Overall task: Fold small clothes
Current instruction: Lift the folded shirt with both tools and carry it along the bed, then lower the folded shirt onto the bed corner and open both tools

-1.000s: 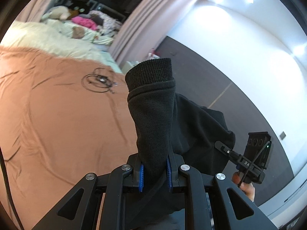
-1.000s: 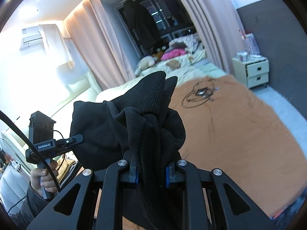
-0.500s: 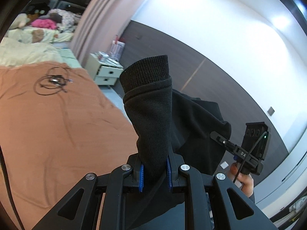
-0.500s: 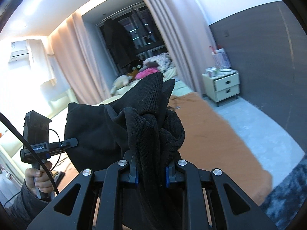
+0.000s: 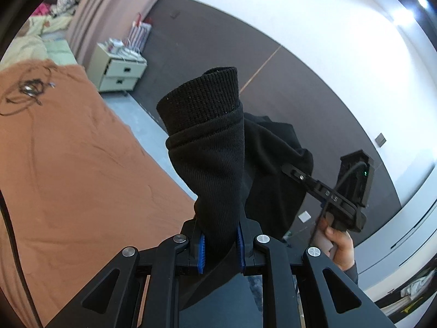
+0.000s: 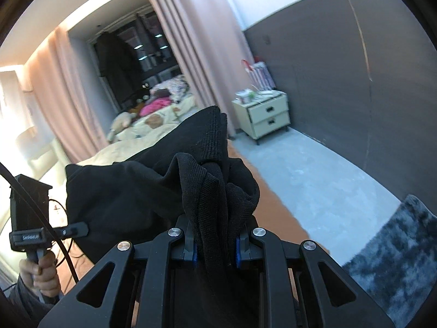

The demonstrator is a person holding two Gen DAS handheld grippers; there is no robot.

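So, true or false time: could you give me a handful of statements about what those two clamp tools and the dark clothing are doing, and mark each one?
1. Both grippers are clamped on the same black garment. True.
2. The left gripper holds a ribbed cuff that stands up above its jaws. True.
3. The right gripper is open and holds nothing. False: it is shut on a bunched part of the garment.
4. The garment lies flat on the orange bedspread. False: it hangs in the air between the grippers.
5. The nightstand has two drawers. True.
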